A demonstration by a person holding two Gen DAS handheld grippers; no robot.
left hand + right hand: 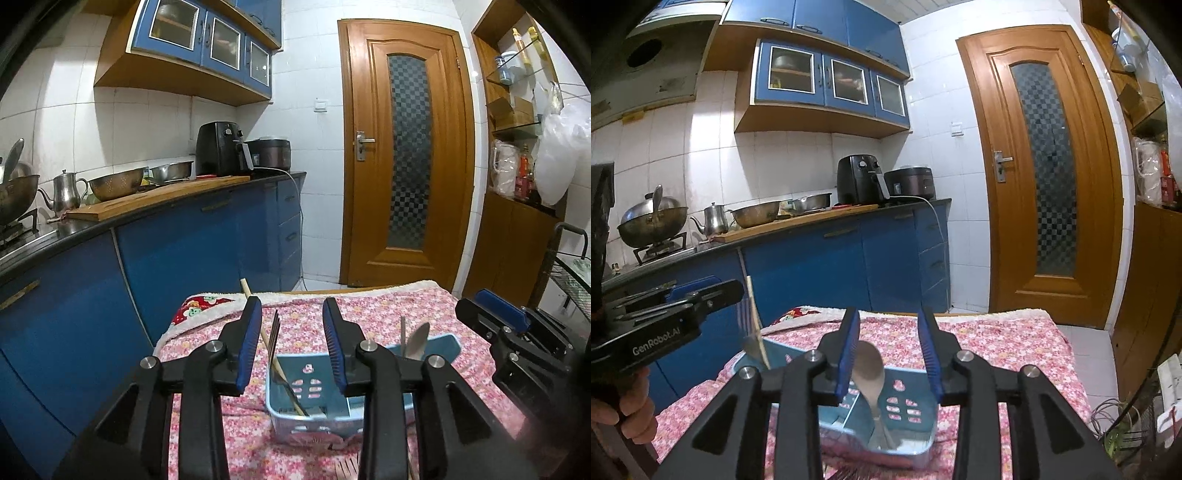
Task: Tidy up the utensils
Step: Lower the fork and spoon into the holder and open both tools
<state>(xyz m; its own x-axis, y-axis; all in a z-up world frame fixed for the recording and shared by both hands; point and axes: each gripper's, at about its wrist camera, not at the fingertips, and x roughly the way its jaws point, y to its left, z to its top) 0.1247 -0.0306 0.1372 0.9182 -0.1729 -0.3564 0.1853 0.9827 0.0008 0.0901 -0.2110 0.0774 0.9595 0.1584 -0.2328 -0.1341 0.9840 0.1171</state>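
A light blue utensil basket (445, 341) stands on a table under a pink floral cloth (388, 306). In its left compartment a fork (274, 339) and a wooden chopstick (258, 325) lean upright. My left gripper (291, 306) is open; the fork shows between its blue pads, untouched. A spoon (419, 341) stands in the right compartment, and my right gripper (480, 304) shows at the right. In the right wrist view the right gripper (889, 314) is open over the basket (905, 391), with the spoon (870, 365) standing free between its fingers. My left gripper (713, 291) is at the left.
A counter with blue cabinets (207, 243) runs along the left, close to the table's edge. A wooden door (406, 147) stands beyond the table. A black wire rack (572, 273) is at the right. A hand (631, 406) holds the left gripper's handle.
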